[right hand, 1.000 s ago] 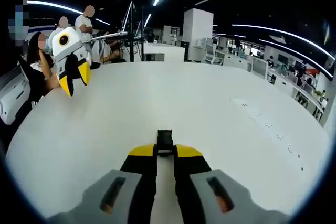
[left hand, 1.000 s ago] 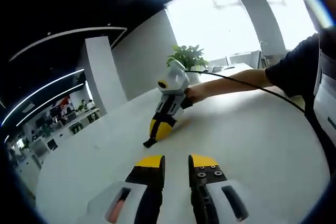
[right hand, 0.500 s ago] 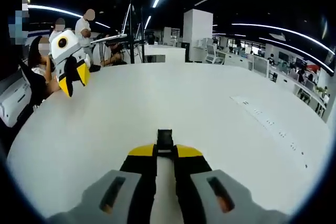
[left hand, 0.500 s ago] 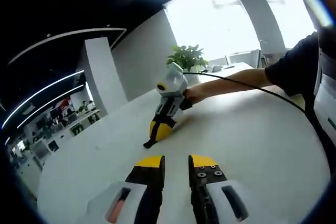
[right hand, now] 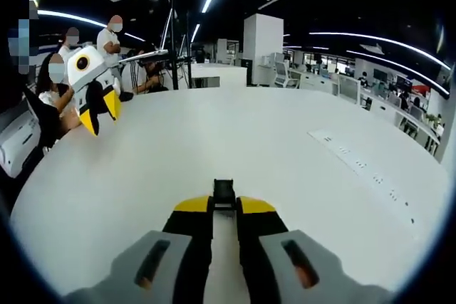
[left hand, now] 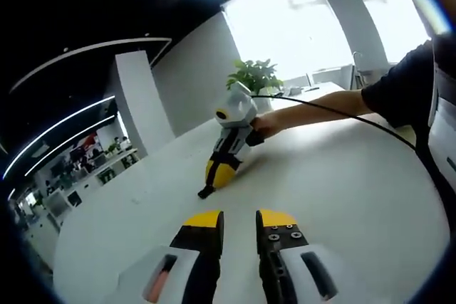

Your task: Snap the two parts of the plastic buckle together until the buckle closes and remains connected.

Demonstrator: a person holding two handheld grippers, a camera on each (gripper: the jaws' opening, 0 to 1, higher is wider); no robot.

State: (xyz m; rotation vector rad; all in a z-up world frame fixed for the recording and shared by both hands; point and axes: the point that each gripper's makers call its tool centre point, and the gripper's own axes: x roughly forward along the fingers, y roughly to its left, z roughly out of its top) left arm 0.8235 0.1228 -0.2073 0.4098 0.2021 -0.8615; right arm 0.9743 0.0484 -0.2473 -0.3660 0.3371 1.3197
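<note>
My right gripper (right hand: pixel 224 206), tips angled down to the smooth white worktop (right hand: pixel 285 147), clamps a small black plastic buckle part (right hand: pixel 224 191) mid-surface. My left gripper (left hand: pixel 240 220) hovers slightly parted, holding nothing.

Left gripper (left hand: pixel 239 220): we are holding it above the table, jaws a narrow gap apart, nothing between them.
Right gripper (right hand: pixel 224 206): we are pinching a black buckle part (right hand: pixel 224 193) between its yellow tips.
Right arm (left hand: pixel 335 107): we are reaching it out, hand (left hand: pixel 262 127) wrapped round the right gripper's handle.
</note>
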